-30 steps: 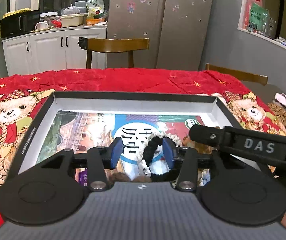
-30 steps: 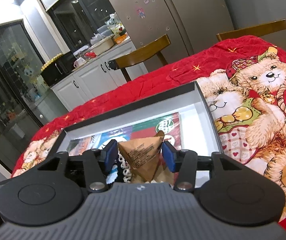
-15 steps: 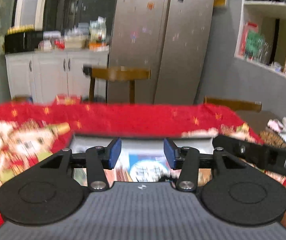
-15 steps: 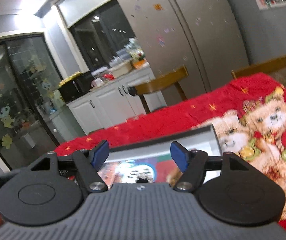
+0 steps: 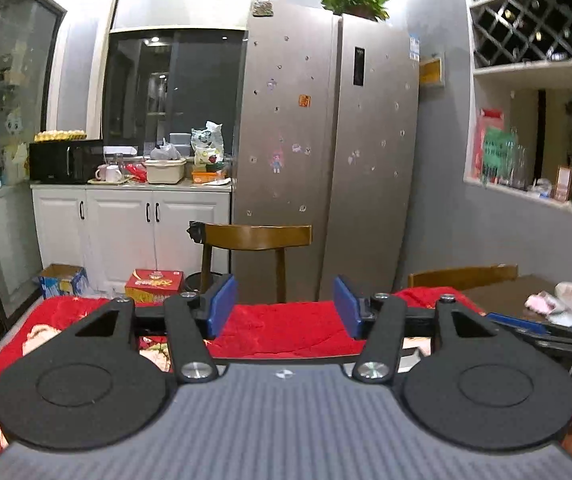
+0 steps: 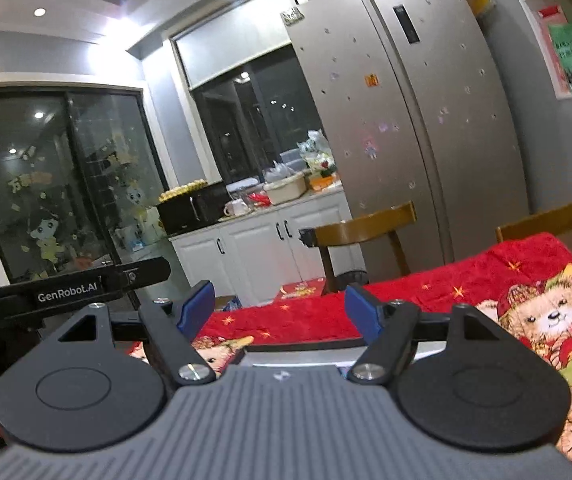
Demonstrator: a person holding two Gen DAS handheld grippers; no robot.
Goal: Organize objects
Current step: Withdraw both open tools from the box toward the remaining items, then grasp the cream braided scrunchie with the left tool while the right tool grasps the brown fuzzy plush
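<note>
My left gripper [image 5: 284,306] is open and empty, raised above the table and pointing at the room. My right gripper [image 6: 280,306] is also open and empty, raised the same way. Only the far rim of the black tray [image 6: 306,345] shows below the right gripper, and a sliver of that rim [image 5: 278,357] shows in the left wrist view. The tray's contents are hidden behind the gripper bodies. The right gripper's body [image 5: 558,332] shows at the right edge of the left wrist view, and the left gripper's body [image 6: 66,288] shows at the left of the right wrist view.
The table wears a red teddy-bear cloth [image 6: 526,304]. A wooden chair [image 5: 254,240] stands behind the table, a second chair [image 5: 462,276] at the right. A steel fridge [image 5: 326,152] and white cabinets [image 5: 134,228] stand beyond. Boxes [image 5: 154,282] lie on the floor.
Both grippers let go of their items in the tray, the left a black-and-white braided cord, the right a brown paper packet. Both opened wider and tilted up away from the tray.
</note>
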